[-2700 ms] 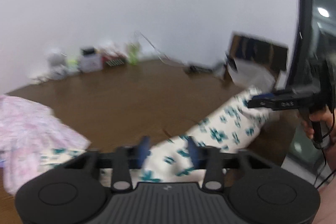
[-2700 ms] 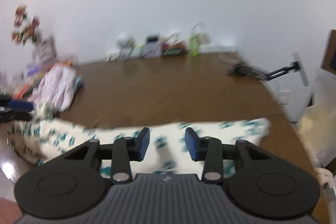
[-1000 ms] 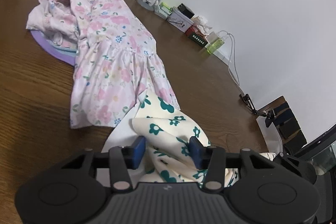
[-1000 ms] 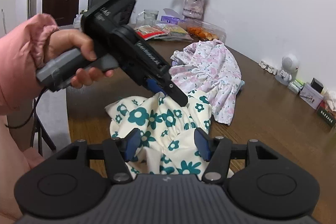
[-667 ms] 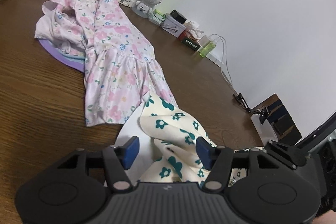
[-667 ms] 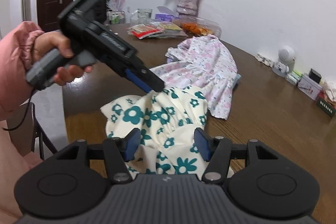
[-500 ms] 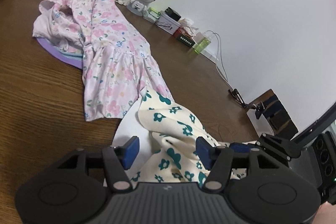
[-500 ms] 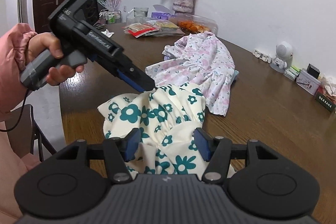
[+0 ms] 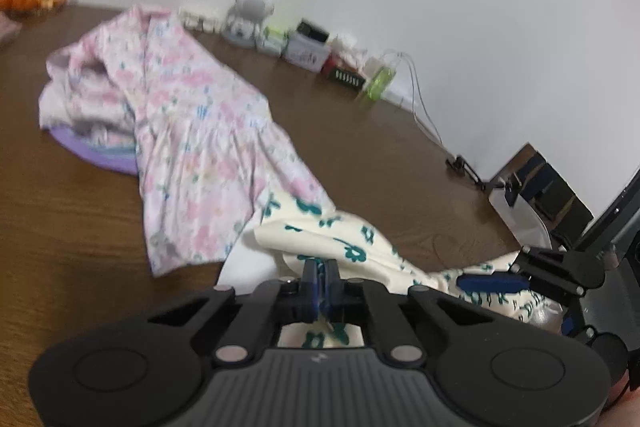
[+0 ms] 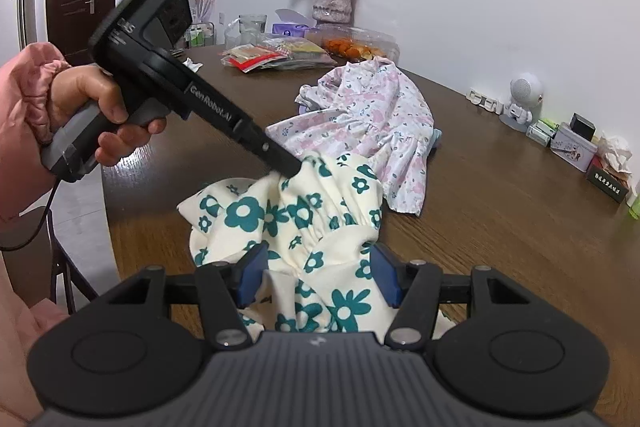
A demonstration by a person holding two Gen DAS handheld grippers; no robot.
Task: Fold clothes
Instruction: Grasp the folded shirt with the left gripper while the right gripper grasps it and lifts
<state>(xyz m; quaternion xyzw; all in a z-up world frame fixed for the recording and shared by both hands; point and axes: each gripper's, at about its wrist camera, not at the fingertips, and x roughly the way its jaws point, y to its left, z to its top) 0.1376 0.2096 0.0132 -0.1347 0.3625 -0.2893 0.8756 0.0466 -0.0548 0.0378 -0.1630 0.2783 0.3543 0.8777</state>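
Tabletop [image 10: 500, 211]: garment [image 10: 280, 211] between left fingers [image 10: 286, 167]

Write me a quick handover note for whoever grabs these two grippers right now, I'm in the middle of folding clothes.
Left gripper: shut, pinching a bunched edge of the cream garment with green flowers.
Right gripper: jaws apart, the same garment's fabric between them, not clamped.
The garment lies crumpled at the near table edge; the pink floral dress lies unfolded behind it.
Done: nothing is folded.
Left: spread and fold the cream garment, then the dress.

Cream garment [image 10: 304, 223] with teal flowers, pink floral dress [image 10: 376, 131], brown wood-grain table [image 10: 520, 227]
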